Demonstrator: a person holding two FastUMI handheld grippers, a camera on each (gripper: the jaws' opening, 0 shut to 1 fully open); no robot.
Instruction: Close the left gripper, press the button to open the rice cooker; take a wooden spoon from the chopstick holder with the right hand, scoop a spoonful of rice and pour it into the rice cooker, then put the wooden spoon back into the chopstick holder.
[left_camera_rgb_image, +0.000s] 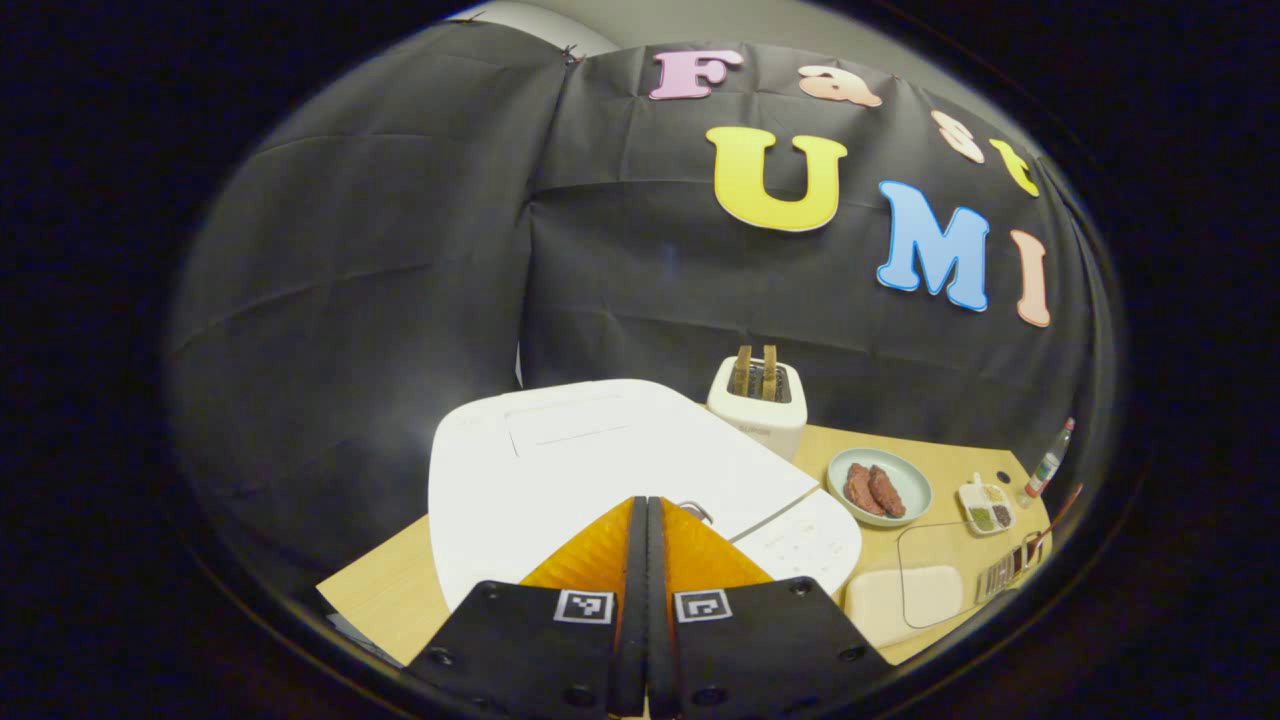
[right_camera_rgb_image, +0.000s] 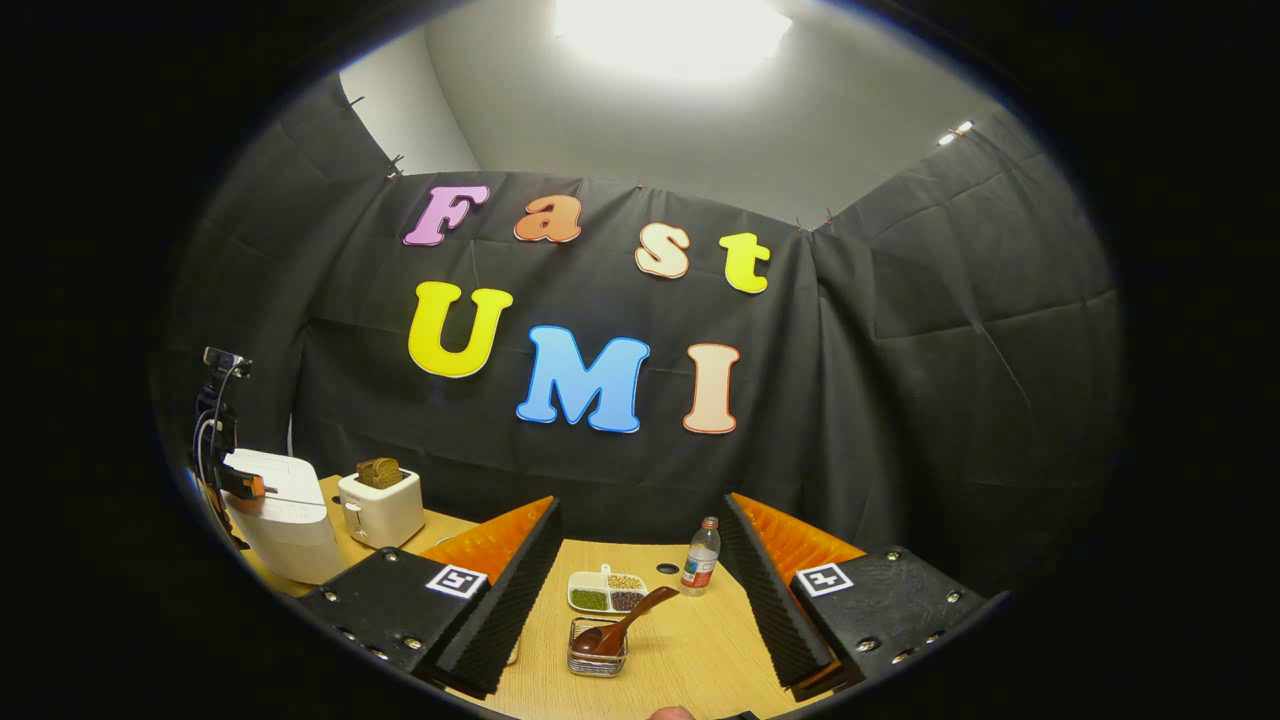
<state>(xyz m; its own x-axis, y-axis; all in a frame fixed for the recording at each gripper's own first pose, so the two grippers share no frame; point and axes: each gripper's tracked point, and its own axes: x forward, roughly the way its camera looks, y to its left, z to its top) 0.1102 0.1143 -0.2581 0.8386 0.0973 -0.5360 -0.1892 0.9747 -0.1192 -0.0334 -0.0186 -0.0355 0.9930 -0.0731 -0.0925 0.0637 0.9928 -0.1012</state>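
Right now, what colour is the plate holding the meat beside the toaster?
Pale blue-green plate, clearest in the left gripper view.

Smooth white plastic rice cooker (left_camera_rgb_image: 600, 460)

Left gripper (left_camera_rgb_image: 645, 520): its two fingers were pressed flat together with no gap, tips pointing forward and downward, nothing clamped between them.
Right gripper (right_camera_rgb_image: 640, 560): its two fingers (right_camera_rgb_image: 500, 590) were spread wide apart, ridged inner pads facing each other, held level above the table, gripping nothing.
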